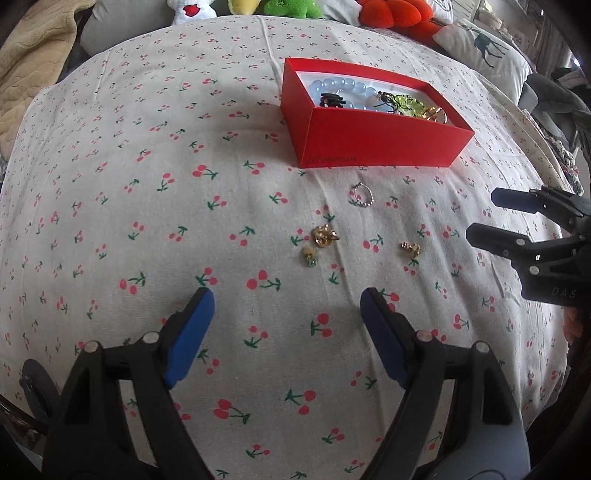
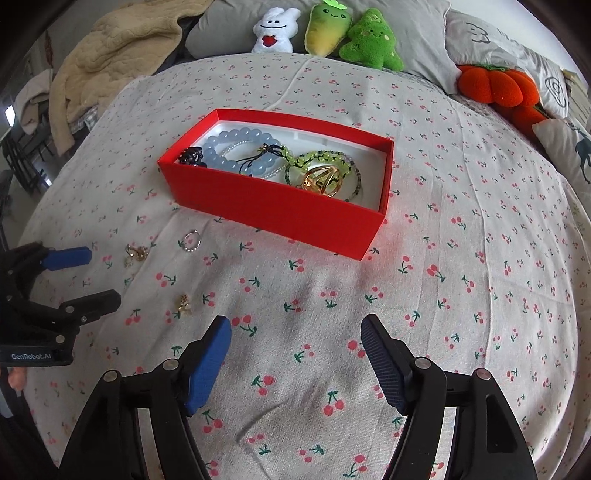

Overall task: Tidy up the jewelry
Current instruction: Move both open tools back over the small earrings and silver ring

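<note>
A red box (image 1: 369,144) (image 2: 273,206) stands on the cherry-print cloth and holds a blue bead bracelet (image 2: 221,147), green bead bracelets (image 2: 317,158) and a gold piece (image 2: 323,179). In front of it lie a silver beaded ring (image 1: 361,195) (image 2: 192,240), a gold earring cluster (image 1: 323,236) (image 2: 136,253) and a small gold earring (image 1: 410,248) (image 2: 183,303). My left gripper (image 1: 286,306) (image 2: 105,277) is open and empty, just short of the gold cluster. My right gripper (image 2: 295,332) (image 1: 480,214) is open and empty, right of the small earring.
Plush toys (image 2: 325,29) and an orange plush (image 2: 498,88) line the back edge with grey pillows (image 2: 480,40). A beige blanket (image 2: 110,55) lies at the back left. The cherry-print cloth (image 2: 461,258) covers the whole surface.
</note>
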Motion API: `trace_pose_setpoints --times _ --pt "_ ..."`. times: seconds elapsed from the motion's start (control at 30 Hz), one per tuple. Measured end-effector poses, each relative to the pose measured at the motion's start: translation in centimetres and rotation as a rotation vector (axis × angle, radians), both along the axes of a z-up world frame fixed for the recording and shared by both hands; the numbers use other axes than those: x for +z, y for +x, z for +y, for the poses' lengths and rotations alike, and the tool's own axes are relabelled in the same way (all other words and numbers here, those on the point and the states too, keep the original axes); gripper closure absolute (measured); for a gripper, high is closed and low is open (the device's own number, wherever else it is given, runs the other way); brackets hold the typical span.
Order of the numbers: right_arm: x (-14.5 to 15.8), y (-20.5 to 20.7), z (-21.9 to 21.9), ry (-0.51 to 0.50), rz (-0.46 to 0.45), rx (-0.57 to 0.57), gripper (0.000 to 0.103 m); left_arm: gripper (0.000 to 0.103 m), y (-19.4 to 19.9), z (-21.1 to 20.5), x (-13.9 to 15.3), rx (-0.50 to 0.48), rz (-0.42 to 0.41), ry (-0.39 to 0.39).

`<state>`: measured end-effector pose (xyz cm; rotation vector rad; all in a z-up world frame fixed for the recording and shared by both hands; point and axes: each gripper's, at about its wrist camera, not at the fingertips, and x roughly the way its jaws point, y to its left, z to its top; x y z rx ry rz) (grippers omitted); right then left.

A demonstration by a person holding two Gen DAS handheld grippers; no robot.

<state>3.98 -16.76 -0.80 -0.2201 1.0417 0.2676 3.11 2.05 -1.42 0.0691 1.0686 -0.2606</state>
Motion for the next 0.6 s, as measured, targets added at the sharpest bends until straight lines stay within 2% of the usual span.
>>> trace_pose_setpoints --times 0.17,0.27,0.33,0.6 --pt "-0.5 -0.3 1.2 -0.026 0.007 0.036 0.029 0.022 -0.1 -0.3 0.2 -0.042 -0.055 -0.016" --pt "-0.5 -0.4 1.6 -0.026 0.008 0.049 0.029 0.03 0.3 -0.7 0.4 -0.075 -0.078 -0.048" --pt "-0.5 -0.4 1.7 -0.025 0.008 0.053 0.029 0.042 0.6 -1.0 0.3 -0.096 -0.087 -0.051" --pt "-0.5 -0.4 1.4 -0.016 0.015 0.044 0.029 0.056 1.3 -2.1 0.1 -0.129 -0.112 -0.043"
